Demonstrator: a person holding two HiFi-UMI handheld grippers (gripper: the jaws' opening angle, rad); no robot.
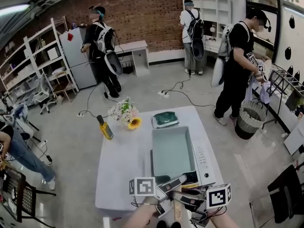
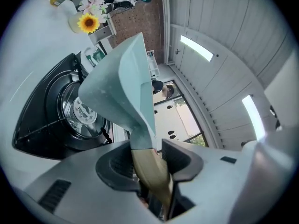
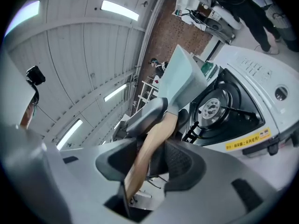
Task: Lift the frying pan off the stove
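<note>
Both left tongs (image 2: 150, 164) and right tongs (image 3: 149, 162) clamp the wooden handle (image 3: 156, 139) (pale-green, rectangular frying pan (image 1: 172, 151)).

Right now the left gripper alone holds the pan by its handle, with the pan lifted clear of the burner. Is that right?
Not alone: both grippers hold it. The right gripper view shows the right gripper with its fingers also closed on the handle, behind the left gripper. The rest stands: the pan is lifted clear of the burner.

Pale teal frying pan (image 1: 172, 151), tan handle (image 2: 152, 169), black stove top (image 2: 32, 120), yellow sunflower (image 2: 88, 23)
</note>
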